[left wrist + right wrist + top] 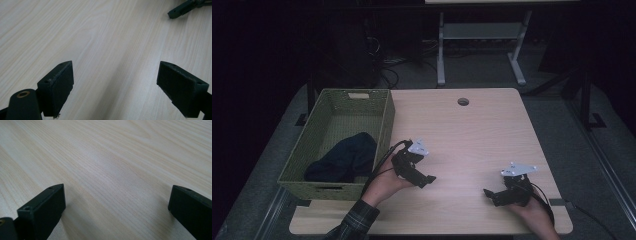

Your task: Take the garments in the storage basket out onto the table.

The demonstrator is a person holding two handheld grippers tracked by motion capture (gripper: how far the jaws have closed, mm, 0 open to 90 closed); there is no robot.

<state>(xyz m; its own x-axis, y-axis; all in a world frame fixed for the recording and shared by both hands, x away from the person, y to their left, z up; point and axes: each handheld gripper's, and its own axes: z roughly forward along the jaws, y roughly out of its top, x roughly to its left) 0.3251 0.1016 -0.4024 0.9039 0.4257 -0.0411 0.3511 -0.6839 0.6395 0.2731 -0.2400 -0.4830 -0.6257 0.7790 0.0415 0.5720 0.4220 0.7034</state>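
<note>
High view: pale wood table (472,130) (dim room) — both grippers' fingers spread, empty.

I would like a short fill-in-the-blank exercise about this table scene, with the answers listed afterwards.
1. The dark blue cloth lies inside the green woven ____.
2. Both jaws of the left gripper stand ____, holding nothing.
3. The right gripper hangs over the bare light ____ table.

Missing words: basket; open; wooden

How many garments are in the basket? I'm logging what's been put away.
1: a dark garment lies bunched at the near end of the green woven basket. More could be hidden beneath it.
</note>
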